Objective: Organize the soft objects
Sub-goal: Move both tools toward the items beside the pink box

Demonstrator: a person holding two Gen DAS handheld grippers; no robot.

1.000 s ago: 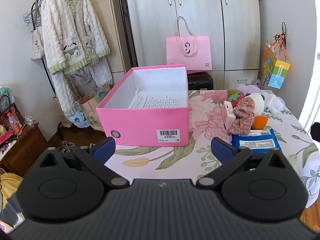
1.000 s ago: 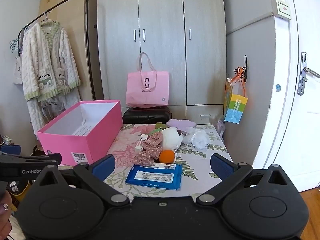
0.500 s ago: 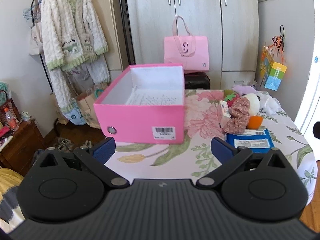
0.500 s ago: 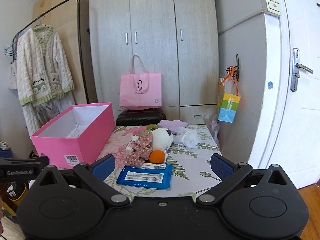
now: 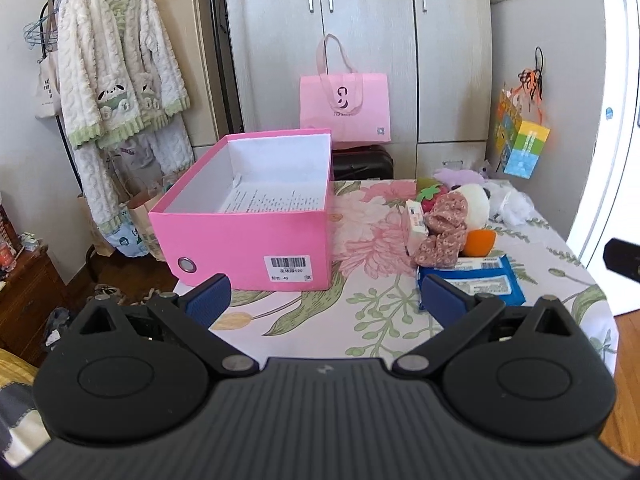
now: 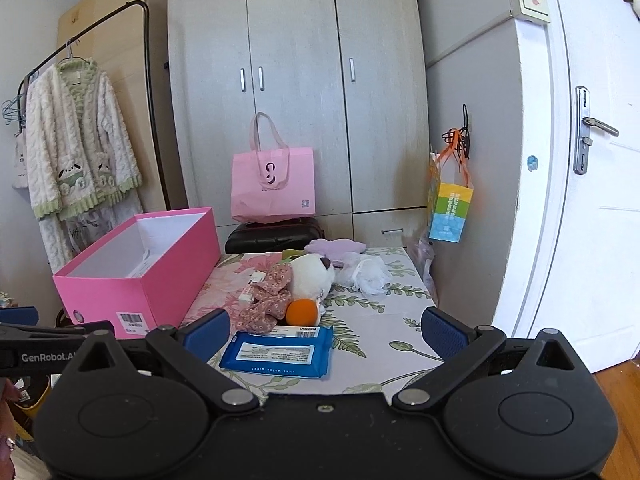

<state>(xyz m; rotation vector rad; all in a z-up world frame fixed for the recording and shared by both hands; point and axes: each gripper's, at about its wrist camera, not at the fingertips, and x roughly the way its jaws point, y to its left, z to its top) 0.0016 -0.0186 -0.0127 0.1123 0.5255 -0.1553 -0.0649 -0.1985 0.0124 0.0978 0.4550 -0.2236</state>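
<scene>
Now both tongs wait, wide apart and holding nothing

Soft toys sit piled right of the pink box; the right gripper is nearer the pile, the left gripper faces the box

On the flowered table, an open pink box sits at the left edge, soft toys heaped mid-table, a blue wipes pack near the front edge
</scene>
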